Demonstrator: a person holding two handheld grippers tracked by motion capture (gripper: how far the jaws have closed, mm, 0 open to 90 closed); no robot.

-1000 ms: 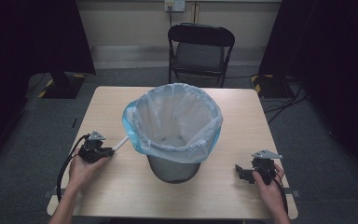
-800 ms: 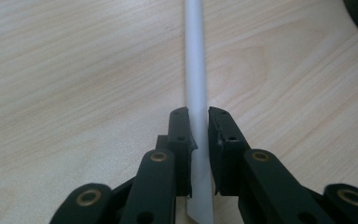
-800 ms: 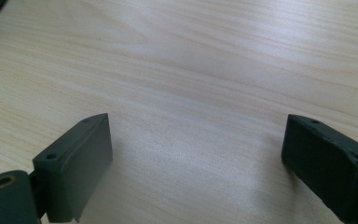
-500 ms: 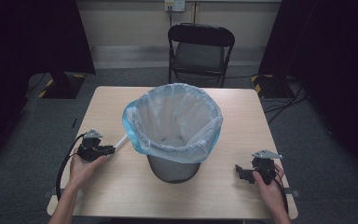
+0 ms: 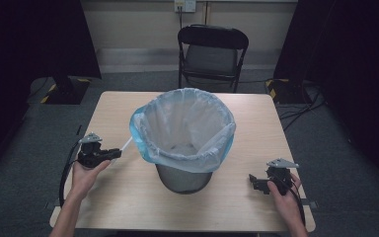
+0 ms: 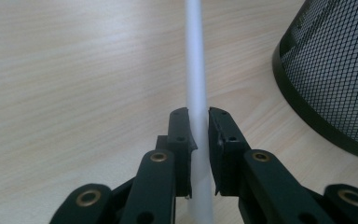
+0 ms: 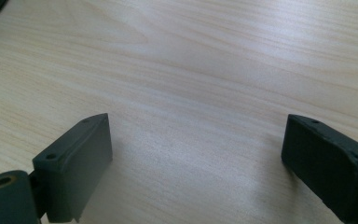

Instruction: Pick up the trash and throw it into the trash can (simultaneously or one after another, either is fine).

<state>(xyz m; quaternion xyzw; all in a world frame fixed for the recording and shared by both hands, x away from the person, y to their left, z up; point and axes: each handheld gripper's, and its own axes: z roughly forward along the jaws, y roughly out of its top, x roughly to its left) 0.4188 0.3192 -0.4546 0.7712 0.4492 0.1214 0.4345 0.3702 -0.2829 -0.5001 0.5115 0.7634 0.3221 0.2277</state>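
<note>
White plastic straw (image 6: 196, 93) sat pinched in our left gripper (image 5: 112, 153), drawn slightly back from the lined bin (image 5: 183, 140) since a second ago; our right gripper (image 5: 254, 183) rested spread, empty.

On the counter (image 5: 128, 197), the bin (image 5: 183, 148) stands between the claws: right of the left claw (image 5: 116, 153), left of the right claw (image 5: 252, 180). The strip (image 5: 126, 144) runs ahead from the left claw toward it.

Lit evenly from above, with soft glare on the pale table (image 5: 128, 197). Dark and murky beyond its edges. Close-up white strap (image 6: 196, 70) blurred; right gripper (image 7: 196, 158) slightly soft.
</note>
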